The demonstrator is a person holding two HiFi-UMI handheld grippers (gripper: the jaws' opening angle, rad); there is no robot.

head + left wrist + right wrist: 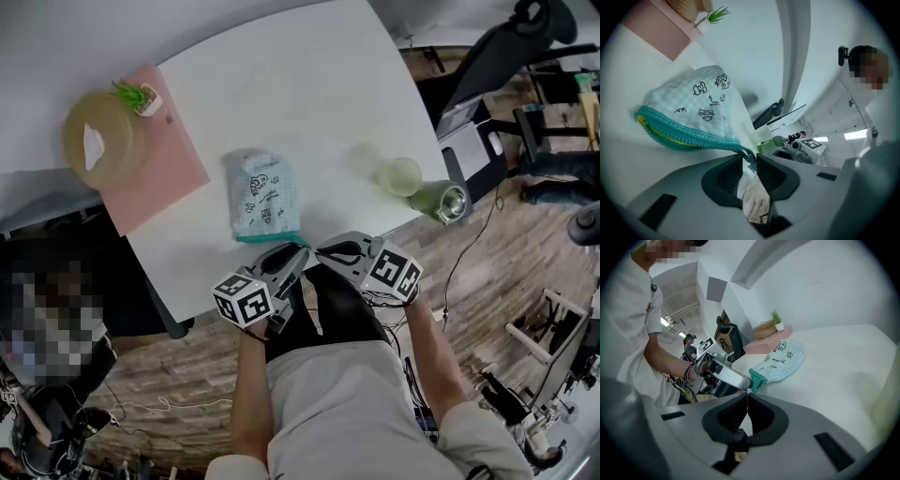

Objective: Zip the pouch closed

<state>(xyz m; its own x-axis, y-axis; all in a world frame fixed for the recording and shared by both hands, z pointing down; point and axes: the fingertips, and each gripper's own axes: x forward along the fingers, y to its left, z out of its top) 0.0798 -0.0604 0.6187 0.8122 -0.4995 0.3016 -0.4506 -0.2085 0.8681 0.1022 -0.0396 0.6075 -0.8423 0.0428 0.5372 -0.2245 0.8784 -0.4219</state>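
Head view: the checked pouch (263, 195) lies on the white surface (309, 84) near its front edge. The left tool (286, 255) and right tool (328, 251) are at its teal zipper end.

Left gripper view: the jaws stand slightly apart, the zipper pull (751, 163) at their tips.

Right gripper view: the jaws are pressed together just below the pouch's teal corner.
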